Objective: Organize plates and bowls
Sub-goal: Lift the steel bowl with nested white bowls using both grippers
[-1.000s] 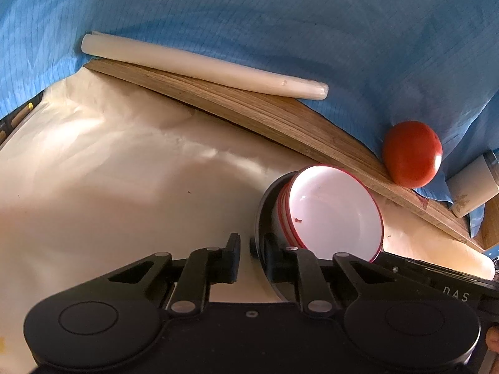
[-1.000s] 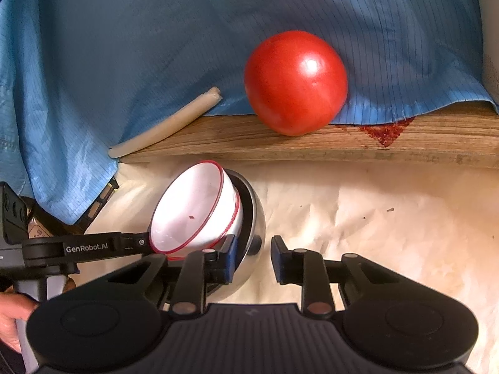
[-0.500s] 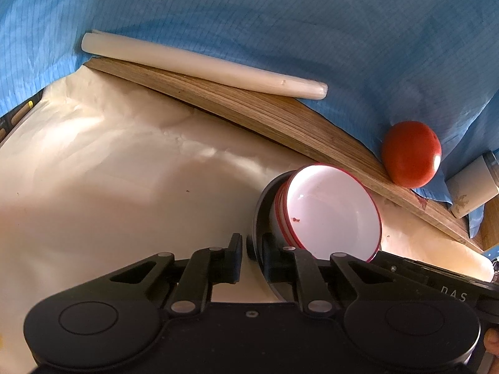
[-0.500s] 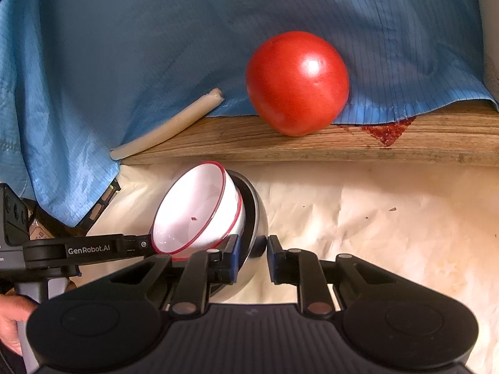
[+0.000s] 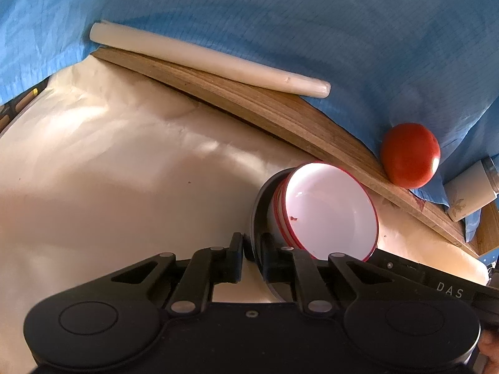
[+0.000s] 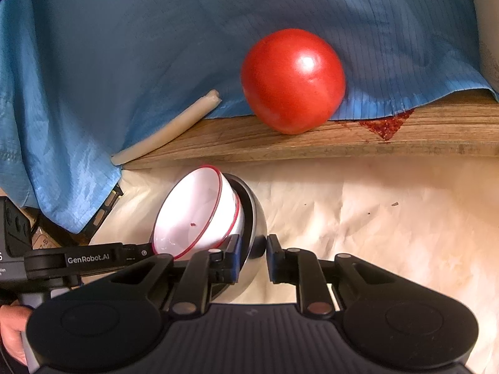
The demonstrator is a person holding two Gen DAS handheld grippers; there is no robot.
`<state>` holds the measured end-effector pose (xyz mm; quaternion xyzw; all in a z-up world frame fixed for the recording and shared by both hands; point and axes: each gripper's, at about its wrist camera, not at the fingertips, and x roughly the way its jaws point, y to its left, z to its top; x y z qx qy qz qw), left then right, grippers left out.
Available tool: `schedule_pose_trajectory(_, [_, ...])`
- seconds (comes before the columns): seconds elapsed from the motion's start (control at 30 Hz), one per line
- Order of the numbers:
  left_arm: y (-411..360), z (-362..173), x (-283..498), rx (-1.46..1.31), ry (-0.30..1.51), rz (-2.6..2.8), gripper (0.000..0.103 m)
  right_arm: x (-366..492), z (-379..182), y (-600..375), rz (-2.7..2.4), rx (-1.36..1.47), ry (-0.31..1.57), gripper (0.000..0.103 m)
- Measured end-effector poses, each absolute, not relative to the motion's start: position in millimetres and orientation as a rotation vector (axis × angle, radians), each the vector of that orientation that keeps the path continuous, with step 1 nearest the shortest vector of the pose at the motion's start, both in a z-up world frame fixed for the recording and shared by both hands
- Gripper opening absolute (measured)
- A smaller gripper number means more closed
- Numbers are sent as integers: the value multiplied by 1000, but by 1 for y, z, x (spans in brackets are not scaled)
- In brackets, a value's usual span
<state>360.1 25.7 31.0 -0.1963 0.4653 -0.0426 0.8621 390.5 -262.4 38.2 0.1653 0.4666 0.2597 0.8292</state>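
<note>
The right gripper [image 6: 253, 247] has narrowed onto the steel bowl [image 6: 254, 218] rim, tilted over the paper with two white bowls [image 6: 199, 215] nested inside, while the left gripper [image 5: 252, 251] pinches the opposite rim

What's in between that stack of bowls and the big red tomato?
Between the bowls and the tomato lie a strip of cream paper and the wooden board's edge, clearest in the right wrist view.
</note>
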Motion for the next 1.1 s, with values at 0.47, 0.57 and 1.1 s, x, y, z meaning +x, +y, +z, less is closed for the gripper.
schedule_pose_trajectory(0.47, [34,32,349,-430,995,-77,12,387,43,-256,571,332,994,19])
schedule_pose_trajectory(0.57, [35,32,346,-431,994,-76,12,386,44,-254,575,324,990,19])
schedule_pose_trajectory(1.1, [43,35,336,-451,996,-88,11,377,47,-250,564,319,970,19])
